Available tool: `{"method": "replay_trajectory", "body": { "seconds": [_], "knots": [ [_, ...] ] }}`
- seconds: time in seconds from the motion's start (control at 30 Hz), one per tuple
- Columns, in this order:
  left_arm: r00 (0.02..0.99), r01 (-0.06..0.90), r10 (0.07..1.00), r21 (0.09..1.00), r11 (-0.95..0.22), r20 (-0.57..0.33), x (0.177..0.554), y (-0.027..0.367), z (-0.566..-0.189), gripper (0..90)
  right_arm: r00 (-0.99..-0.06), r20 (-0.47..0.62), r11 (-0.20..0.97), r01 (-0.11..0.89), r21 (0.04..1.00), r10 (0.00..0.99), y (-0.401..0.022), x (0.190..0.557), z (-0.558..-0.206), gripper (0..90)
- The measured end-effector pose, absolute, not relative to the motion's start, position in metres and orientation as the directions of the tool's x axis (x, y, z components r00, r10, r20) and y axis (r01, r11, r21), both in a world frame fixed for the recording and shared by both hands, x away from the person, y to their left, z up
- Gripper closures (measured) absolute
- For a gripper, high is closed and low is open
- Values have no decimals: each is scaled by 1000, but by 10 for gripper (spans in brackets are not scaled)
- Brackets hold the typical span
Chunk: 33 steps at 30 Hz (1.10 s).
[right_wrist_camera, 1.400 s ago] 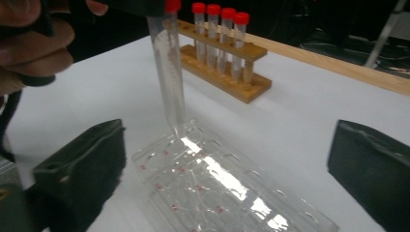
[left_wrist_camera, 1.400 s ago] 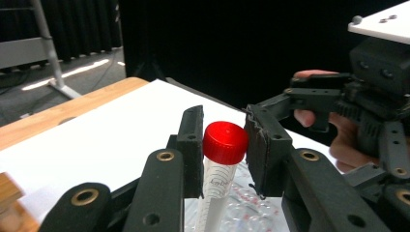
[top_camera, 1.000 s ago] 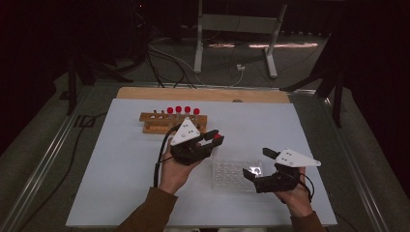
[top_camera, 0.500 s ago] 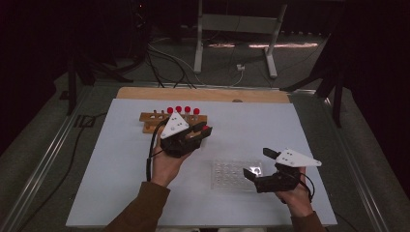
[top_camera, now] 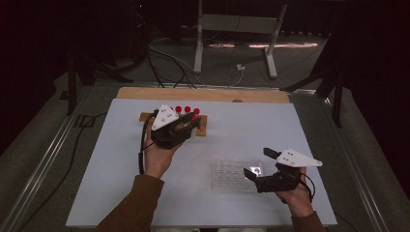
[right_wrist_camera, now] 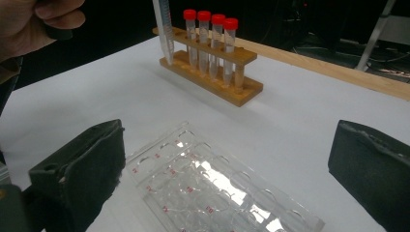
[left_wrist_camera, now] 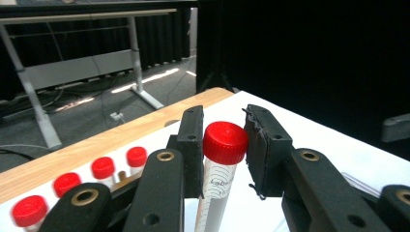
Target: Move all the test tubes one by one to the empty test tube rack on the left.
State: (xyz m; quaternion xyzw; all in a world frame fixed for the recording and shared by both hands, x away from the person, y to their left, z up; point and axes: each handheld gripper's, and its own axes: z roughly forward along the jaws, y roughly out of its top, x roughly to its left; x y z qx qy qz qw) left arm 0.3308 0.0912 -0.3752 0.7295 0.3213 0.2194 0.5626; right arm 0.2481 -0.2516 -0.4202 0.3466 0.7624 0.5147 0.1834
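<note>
Red-capped and clear-walled, the tube (left_wrist_camera: 220, 169) stands upright between the jaws of your left claw (left_wrist_camera: 223, 145), which is clamped on it just under the cap; both pads press its sides in the left gripper view. In the high view your left claw (top_camera: 186, 126) sits over the near edge of the wooden rack (top_camera: 202, 126) at the far-left part of the white desk (top_camera: 290, 125), your left hand (top_camera: 159, 154) reaching in from below. The right gripper view shows the held tube's pointed lower end (right_wrist_camera: 167, 46) hanging just at the left end of the rack (right_wrist_camera: 241, 94), by its base; whether it touches the wood you cannot tell from here.

Four more red-capped tubes (right_wrist_camera: 210, 41) stand upright in a row in the rack (their caps (left_wrist_camera: 82, 181) line up behind your left jaw too).

Your right claw (top_camera: 261, 164) rests low near the front-right of the desk with its jaws standing wide apart, gripping nothing. Between those jaws, flat on the desk, lies the clear plastic well plate (right_wrist_camera: 212, 188); its right edge sits just beside the claw, and neither pad touches it in the right gripper view.
</note>
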Motion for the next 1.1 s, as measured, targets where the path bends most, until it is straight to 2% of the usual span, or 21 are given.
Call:
{"method": "replay_trajectory", "body": {
  "seconds": [1.1],
  "knots": [
    [534, 234, 845, 962, -142, -5, 371, 124, -381, 708, -691, 80, 221, 336, 916, 718, -254, 249, -419, 0]
  ]
}}
